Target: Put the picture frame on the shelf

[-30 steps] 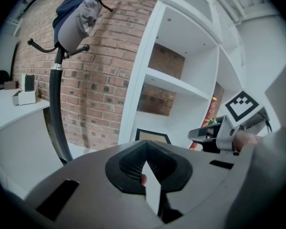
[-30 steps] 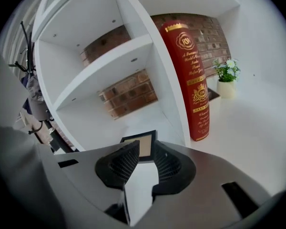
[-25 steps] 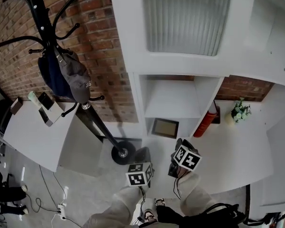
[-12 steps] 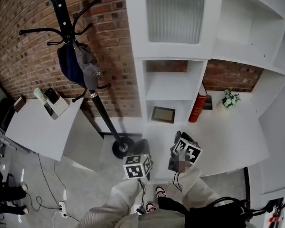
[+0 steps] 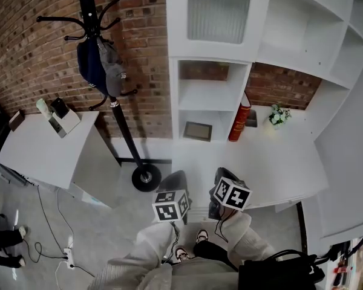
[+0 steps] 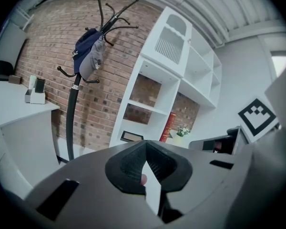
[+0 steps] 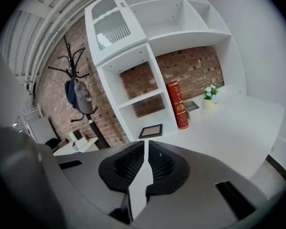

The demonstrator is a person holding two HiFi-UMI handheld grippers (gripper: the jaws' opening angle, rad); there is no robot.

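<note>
The dark-edged picture frame lies flat on the white counter, under the lowest cubby of the white shelf unit. It also shows in the left gripper view and the right gripper view. Both grippers hang low near the person's legs, well short of the frame. My left gripper is left of the counter's front corner and my right gripper is at the counter's front edge. The jaws of the left gripper and the right gripper are shut with nothing held.
A red book stands right of the frame, with a small flower pot further right. A black coat rack with a cap and bag stands at the left of the shelf unit. Beyond it is a white desk.
The head view has shifted, so the shelf unit and frame sit higher and smaller in view. Both grippers stay low by the legs. The frame has not moved.
</note>
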